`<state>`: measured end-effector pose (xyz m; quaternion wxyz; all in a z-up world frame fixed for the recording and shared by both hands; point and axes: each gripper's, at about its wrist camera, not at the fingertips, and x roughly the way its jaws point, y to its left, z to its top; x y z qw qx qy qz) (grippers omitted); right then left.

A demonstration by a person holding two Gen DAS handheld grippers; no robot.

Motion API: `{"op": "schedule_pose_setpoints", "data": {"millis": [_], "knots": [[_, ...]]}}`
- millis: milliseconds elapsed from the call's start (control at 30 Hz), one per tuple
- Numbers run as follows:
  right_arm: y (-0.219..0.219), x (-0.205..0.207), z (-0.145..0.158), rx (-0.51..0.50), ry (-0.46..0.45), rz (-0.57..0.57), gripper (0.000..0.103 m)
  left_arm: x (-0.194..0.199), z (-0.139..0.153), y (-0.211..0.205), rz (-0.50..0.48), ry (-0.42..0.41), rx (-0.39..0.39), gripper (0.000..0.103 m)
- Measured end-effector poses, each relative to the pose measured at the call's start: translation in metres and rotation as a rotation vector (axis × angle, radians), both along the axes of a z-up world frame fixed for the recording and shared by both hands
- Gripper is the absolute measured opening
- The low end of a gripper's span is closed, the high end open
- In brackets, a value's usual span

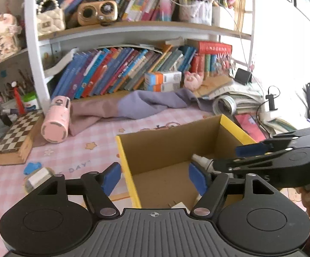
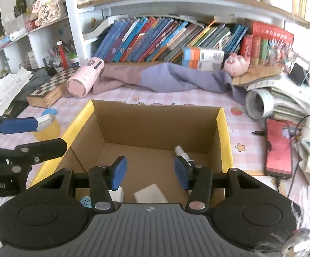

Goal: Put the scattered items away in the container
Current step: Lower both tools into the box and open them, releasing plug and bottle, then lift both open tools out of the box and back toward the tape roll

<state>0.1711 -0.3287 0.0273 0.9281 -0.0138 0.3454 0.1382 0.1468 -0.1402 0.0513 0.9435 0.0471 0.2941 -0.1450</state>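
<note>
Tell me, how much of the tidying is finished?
Partly. Inside the yellow-rimmed cardboard box already lie a small white bottle and a white pad. Both grippers, left and right, are open with nothing between the fingers. Still out: the roll of tape beside the box and the pink cylindrical bottle.

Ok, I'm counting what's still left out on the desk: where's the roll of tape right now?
The roll of tape lies on the pink tablecloth just outside the cardboard box's left wall, in front of the chessboard; in the left wrist view it sits at lower left.
</note>
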Motion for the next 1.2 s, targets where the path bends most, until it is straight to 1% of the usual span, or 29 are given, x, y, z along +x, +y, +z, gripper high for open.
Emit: {"op": "schedule_pose_setpoints", "data": {"millis": [100,167,200,433,500,633,900,967,1100,1200], "knots": [[0.007,-0.019,0.004,-0.023,-0.04,-0.02,0.051,-0.01,-0.002,0.011,-0.014,-0.008,-0.019,0.073],[0.013,-0.033,0.008,-0.028,-0.074,-0.039,0.056,-0.018,-0.003,0.018,-0.023,-0.015,-0.029,0.077],[0.015,-0.039,0.01,-0.031,-0.083,-0.05,0.057,-0.022,-0.003,0.021,-0.031,-0.016,-0.035,0.077],[0.043,-0.075,0.013,-0.043,-0.109,-0.126,0.058,-0.048,0.0,0.049,-0.099,-0.054,-0.046,0.079],[0.053,-0.085,0.013,-0.047,-0.106,-0.141,0.058,-0.056,0.0,0.059,-0.105,-0.053,-0.053,0.081],[0.076,-0.11,0.012,-0.052,-0.106,-0.159,0.058,-0.072,-0.003,0.083,-0.11,-0.044,-0.08,0.082],[0.117,-0.148,-0.004,-0.051,-0.055,-0.202,0.058,-0.101,-0.018,0.125,-0.11,0.001,-0.044,0.083],[0.128,-0.155,-0.008,-0.05,-0.042,-0.199,0.061,-0.106,-0.023,0.133,-0.102,0.012,-0.019,0.085],[0.146,-0.164,-0.016,-0.043,0.007,-0.196,0.062,-0.116,-0.03,0.148,-0.082,0.041,0.021,0.085],[0.157,-0.167,-0.018,-0.032,0.032,-0.194,0.063,-0.121,-0.031,0.16,-0.056,0.051,0.034,0.085]]}}
